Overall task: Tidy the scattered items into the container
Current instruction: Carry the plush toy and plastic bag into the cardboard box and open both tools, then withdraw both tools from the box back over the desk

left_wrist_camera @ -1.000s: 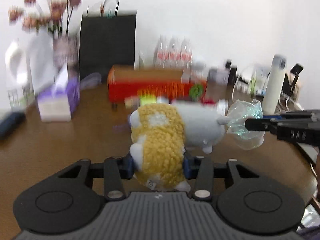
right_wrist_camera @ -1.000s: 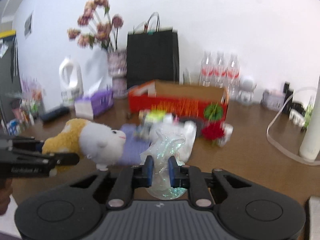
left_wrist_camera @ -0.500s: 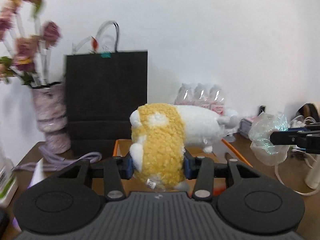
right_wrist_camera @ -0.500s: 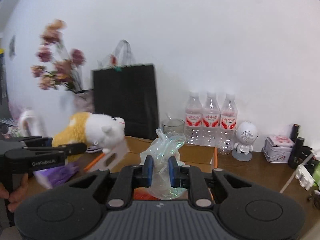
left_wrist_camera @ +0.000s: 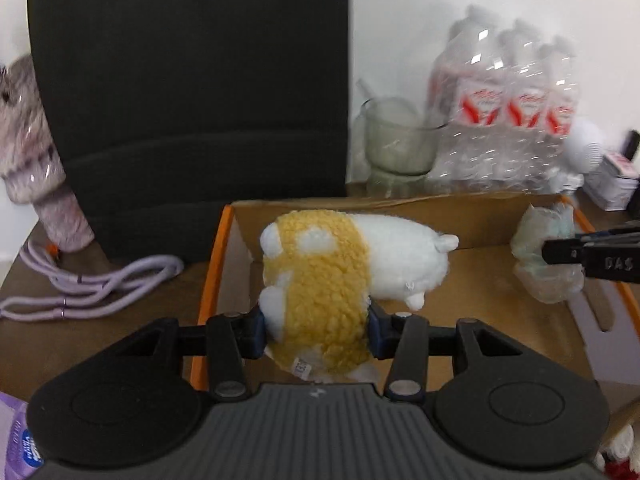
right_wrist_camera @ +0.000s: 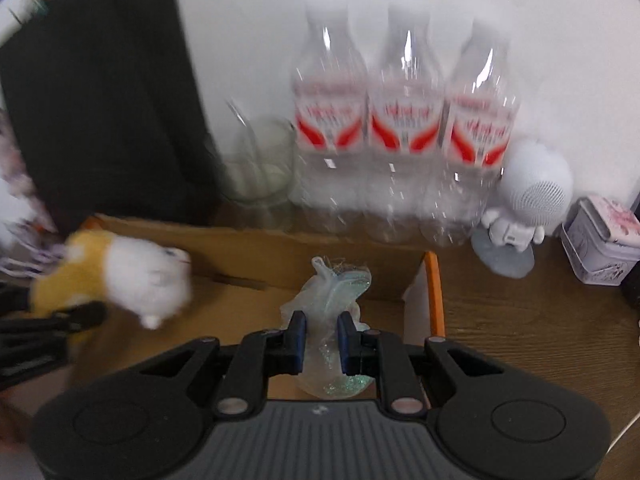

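Note:
My left gripper [left_wrist_camera: 316, 334] is shut on a yellow and white plush toy [left_wrist_camera: 332, 276] and holds it over the open cardboard box [left_wrist_camera: 472, 216] with orange edges. My right gripper [right_wrist_camera: 321, 340] is shut on a clear glittery plastic bag [right_wrist_camera: 334, 304] and holds it over the box's right end [right_wrist_camera: 434, 288]. The plush toy also shows at the left of the right wrist view [right_wrist_camera: 132, 276]. The bag and the right gripper's fingers [left_wrist_camera: 592, 258] show at the right of the left wrist view.
A black paper bag [left_wrist_camera: 188, 92] stands behind the box. A glass cup [right_wrist_camera: 260, 168], three water bottles [right_wrist_camera: 404, 128], a white robot-shaped speaker [right_wrist_camera: 524, 204] and a small tin [right_wrist_camera: 604, 252] line the wall. A purple cord [left_wrist_camera: 96, 284] lies left of the box.
Both grippers have moved forward and down, from in front of the box to over its inside, each still holding its item. The wall items look much closer.

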Available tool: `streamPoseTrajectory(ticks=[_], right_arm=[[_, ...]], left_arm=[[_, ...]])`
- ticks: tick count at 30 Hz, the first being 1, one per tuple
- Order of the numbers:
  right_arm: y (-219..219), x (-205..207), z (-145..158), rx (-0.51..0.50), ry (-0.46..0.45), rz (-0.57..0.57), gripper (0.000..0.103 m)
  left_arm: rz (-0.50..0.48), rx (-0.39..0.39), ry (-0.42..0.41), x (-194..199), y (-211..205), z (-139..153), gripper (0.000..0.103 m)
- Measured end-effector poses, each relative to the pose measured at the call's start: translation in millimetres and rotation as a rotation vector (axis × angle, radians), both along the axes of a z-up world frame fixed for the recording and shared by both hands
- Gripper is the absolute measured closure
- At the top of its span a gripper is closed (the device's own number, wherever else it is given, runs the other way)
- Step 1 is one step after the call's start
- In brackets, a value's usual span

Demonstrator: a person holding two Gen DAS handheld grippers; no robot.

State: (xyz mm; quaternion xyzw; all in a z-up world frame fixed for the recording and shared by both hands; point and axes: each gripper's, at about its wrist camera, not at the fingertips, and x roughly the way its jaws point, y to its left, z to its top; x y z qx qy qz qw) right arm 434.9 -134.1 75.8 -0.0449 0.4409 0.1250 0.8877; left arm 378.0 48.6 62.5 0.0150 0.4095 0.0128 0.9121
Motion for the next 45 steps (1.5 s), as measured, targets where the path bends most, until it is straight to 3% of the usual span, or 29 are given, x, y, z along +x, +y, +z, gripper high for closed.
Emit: streamPoseTrajectory(ticks=[3,4,5,6,8,9,10,11,12,15,20,22,23,25,27,30,36,41,45], right_arm=[[3,13,-16,-0.029,0.051,-0.019,0.084],[3,17,-18,-0.033,0.064,-0.022,0.075],[3,20,-18,-0.039,0.078,-0.023,0.063],[4,22,-18,-0.050,0.090,-0.022,0.058],[6,24,-15,-0.076,0.094,-0.027,0.054],[6,25,-11,-0.077,0.091,-0.030,0.053],[5,25,-6,-0.069,0.093,-0.034,0.045],[3,25,0,-0.056,0.097,-0.043,0.034],[1,24,8,-0.041,0.101,-0.054,0.030],[-6,13,36,-0.002,0.105,-0.064,0.029],[-16,-25,79,0.058,0.083,-0.053,0.019],[-17,-48,92,0.063,0.047,-0.049,0.019],[-19,-65,98,0.066,-0.017,-0.053,0.019],[-22,-110,102,0.066,-0.244,-0.068,0.013],[-24,-155,94,0.065,-0.455,-0.056,0.003],[-22,-182,83,0.075,-0.507,0.007,0.004],[-31,-222,102,0.145,-0.533,-0.013,0.004],[-54,-308,81,0.229,-0.537,0.019,0.003],[-69,-379,46,0.218,-0.533,0.037,0.003]], left_arm=[[0.024,-0.010,0.061,10,6,-10,0.054],[0.031,-0.009,0.086,15,7,-13,0.052],[0.044,-0.003,0.101,17,7,-15,0.048],[0.045,0.009,0.095,17,7,-15,0.043],[0.014,0.031,0.105,18,2,-12,0.022],[0.005,0.025,0.111,17,0,-10,0.022],[0.001,0.017,0.118,16,-1,-6,0.021],[0.000,0.015,0.124,15,-2,0,0.020],[0.002,0.019,0.128,12,-2,7,0.019],[0.034,0.020,0.127,5,2,38,0.005],[0.089,-0.026,0.087,-22,13,83,0.002],[0.102,0.005,0.020,-43,8,95,0.002],[0.107,0.025,-0.072,-62,4,101,0.001],[0.063,0.037,-0.340,-109,-5,103,0.000],[0.003,0.017,-0.510,-144,-9,94,0.000],[0.017,0.021,-0.508,-163,-16,82,0.000],[0.073,-0.014,-0.534,-207,-15,89,0.000],[0.041,-0.004,-0.546,-298,-27,72,0.000],[0.016,-0.001,-0.542,-377,-37,38,0.000]])
